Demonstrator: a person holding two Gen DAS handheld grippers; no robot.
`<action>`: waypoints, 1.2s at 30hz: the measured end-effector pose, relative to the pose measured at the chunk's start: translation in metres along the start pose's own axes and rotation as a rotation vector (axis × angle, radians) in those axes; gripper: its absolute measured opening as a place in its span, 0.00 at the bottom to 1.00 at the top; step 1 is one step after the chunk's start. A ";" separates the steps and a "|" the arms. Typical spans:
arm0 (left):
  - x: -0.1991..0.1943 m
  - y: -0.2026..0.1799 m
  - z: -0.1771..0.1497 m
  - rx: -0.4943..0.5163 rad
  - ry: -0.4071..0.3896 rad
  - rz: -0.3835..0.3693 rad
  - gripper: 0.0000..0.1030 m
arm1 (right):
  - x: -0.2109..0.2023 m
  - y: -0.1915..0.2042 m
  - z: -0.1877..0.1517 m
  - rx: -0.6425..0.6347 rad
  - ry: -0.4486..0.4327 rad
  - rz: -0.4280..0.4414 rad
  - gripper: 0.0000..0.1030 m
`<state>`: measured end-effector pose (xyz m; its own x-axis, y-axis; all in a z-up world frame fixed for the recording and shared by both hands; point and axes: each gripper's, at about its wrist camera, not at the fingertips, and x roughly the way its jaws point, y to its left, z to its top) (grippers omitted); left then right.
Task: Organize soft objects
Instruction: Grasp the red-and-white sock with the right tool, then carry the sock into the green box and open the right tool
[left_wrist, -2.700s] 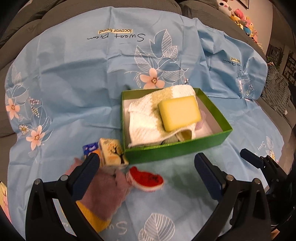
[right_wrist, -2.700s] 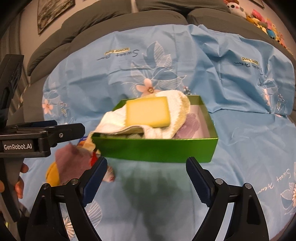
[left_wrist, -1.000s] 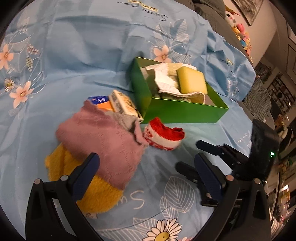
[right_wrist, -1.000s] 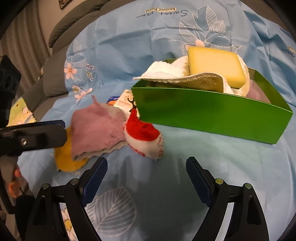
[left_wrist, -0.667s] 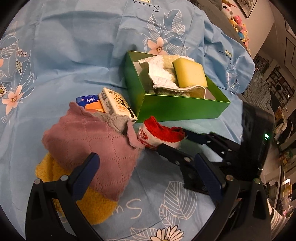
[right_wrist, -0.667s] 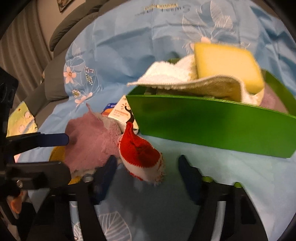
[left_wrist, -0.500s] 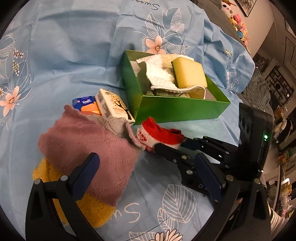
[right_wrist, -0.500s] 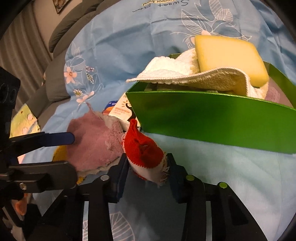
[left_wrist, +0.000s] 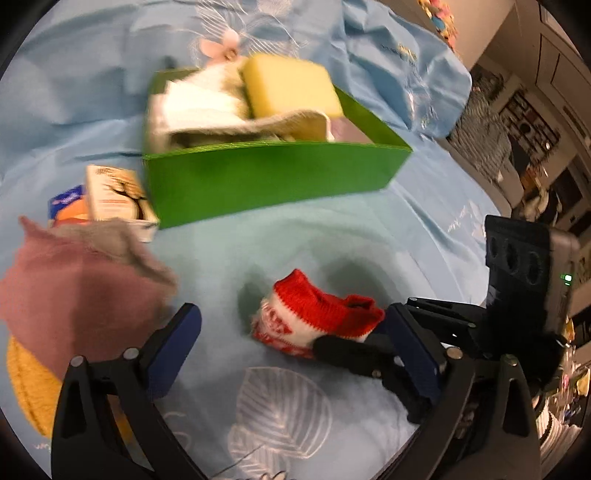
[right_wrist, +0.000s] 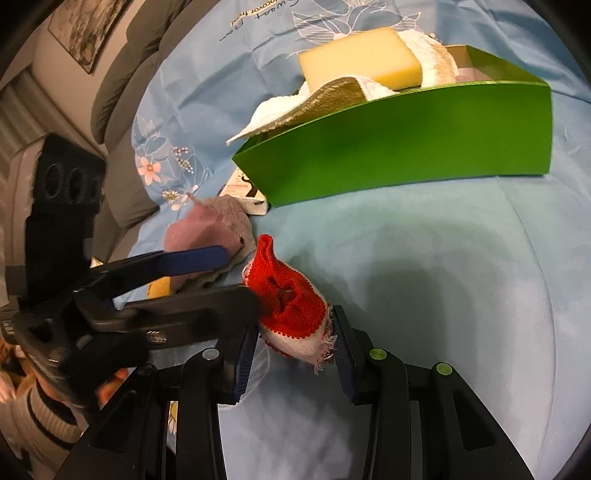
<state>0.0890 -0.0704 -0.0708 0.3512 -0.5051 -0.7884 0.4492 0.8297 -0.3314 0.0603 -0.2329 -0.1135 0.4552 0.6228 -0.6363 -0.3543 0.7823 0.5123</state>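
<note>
A red and white knitted sock (right_wrist: 288, 299) lies on the blue flowered sheet, and my right gripper (right_wrist: 293, 350) is shut on its white end. In the left wrist view the sock (left_wrist: 314, 321) sits just ahead of my left gripper (left_wrist: 295, 354), whose wide jaws are closing with nothing pressed between them. From the right wrist view the left gripper (right_wrist: 240, 278) comes in from the left, its lower finger against the sock's red part. Behind stands the green box (left_wrist: 269, 177) with a yellow sponge (left_wrist: 291, 88) on a white towel (left_wrist: 195, 107).
A pink cloth (left_wrist: 74, 295) lies over a yellow cloth (left_wrist: 29, 384) at the left. Two tissue packs (left_wrist: 114, 195) lean by the box's left corner. Grey sofa cushions (right_wrist: 122, 74) rise behind the sheet. A striped sleeve (right_wrist: 40, 417) shows at lower left.
My right gripper closed on the sock and drew it away from the pink cloth and the box. The left gripper swung right, so the sock now lies between its fingers.
</note>
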 end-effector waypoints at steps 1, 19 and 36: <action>0.006 -0.002 0.000 -0.002 0.016 -0.007 0.89 | -0.001 -0.002 -0.001 0.005 -0.001 0.005 0.39; 0.008 -0.013 0.002 -0.026 0.044 -0.045 0.62 | -0.013 0.000 -0.006 -0.028 -0.054 0.037 0.39; -0.018 -0.063 0.109 0.110 -0.143 0.030 0.61 | -0.069 0.001 0.082 -0.093 -0.314 0.001 0.39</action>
<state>0.1435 -0.1396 0.0208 0.4754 -0.5155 -0.7130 0.5210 0.8179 -0.2440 0.0952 -0.2760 -0.0215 0.6796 0.6020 -0.4191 -0.4215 0.7881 0.4486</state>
